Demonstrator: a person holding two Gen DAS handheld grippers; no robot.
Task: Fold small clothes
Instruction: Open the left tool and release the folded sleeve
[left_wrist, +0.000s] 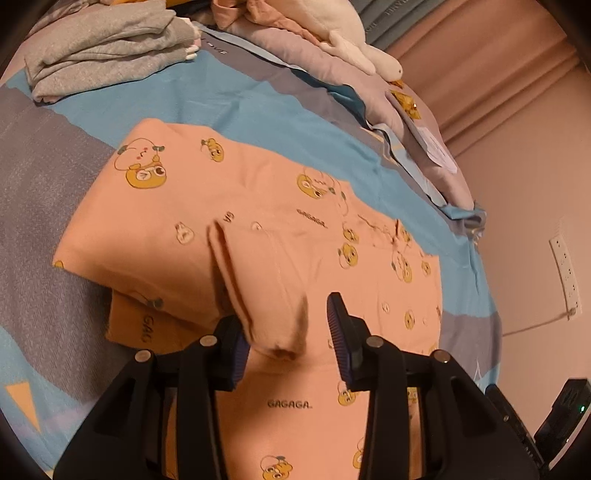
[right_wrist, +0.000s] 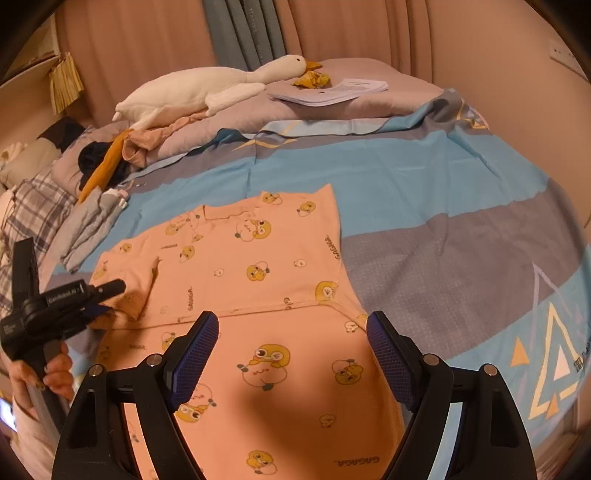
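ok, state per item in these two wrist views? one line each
Peach cotton duck-print garment: spread on bed, one sleeve folded inward.
Folded sleeve: lies between the left jaws, not pinched.
Left hand-held gripper: open.
Right hand-held gripper: open wide, empty, above the garment.
Grey knit clothes: folded, stacked.
White plush goose: lying by the pillows.

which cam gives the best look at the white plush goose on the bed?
Right wrist view. The white plush goose lies there whole, head and orange beak included, across the lilac bedding behind the peach pyjama top. The left wrist view catches only part of its body at the top edge, head out of frame.
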